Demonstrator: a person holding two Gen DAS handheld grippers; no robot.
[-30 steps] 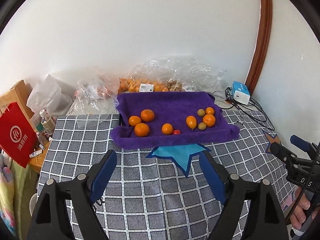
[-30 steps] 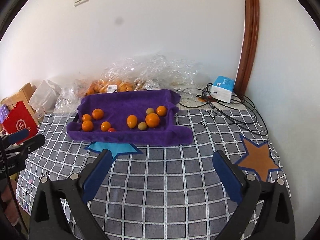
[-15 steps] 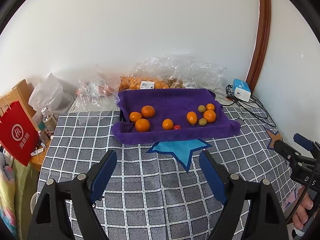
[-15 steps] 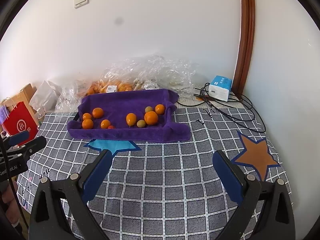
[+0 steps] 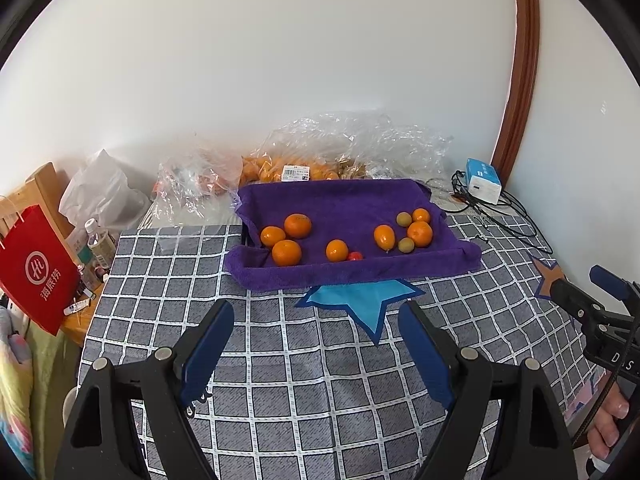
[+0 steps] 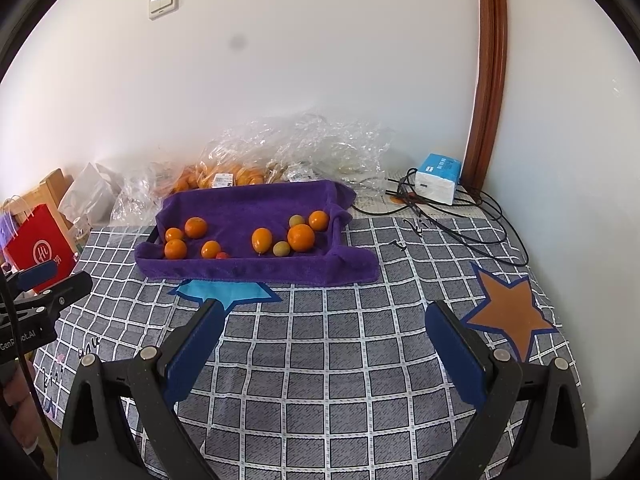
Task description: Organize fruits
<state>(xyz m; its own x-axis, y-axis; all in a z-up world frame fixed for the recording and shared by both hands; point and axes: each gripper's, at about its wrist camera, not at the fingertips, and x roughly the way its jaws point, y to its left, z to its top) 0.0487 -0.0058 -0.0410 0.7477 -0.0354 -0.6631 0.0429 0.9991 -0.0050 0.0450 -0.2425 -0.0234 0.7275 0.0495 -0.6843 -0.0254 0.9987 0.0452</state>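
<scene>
A tray lined with a purple towel (image 5: 352, 196) (image 6: 256, 200) stands at the back of the checked tablecloth. In it lie several oranges (image 5: 286, 252) (image 6: 301, 237), two small green fruits (image 5: 405, 245) (image 6: 281, 248) and a small red fruit (image 5: 354, 256) (image 6: 222, 255). My left gripper (image 5: 316, 320) hovers open over the cloth, short of the tray, nothing between its blue pads. My right gripper (image 6: 324, 316) is also open and empty, in front of the tray's right half. Each gripper shows at the edge of the other's view.
Clear plastic bags (image 5: 352, 148) with more fruit lie behind the tray by the wall. A blue-white box (image 6: 438, 178) and black cables (image 6: 472, 224) sit at the back right. A red paper bag (image 5: 38, 268) and bottles stand off the table's left edge. Star patches (image 6: 508, 312) mark the cloth.
Both views have drawn back slightly from the tray, which now looks a bit smaller and farther. Both grippers stay open and empty.
</scene>
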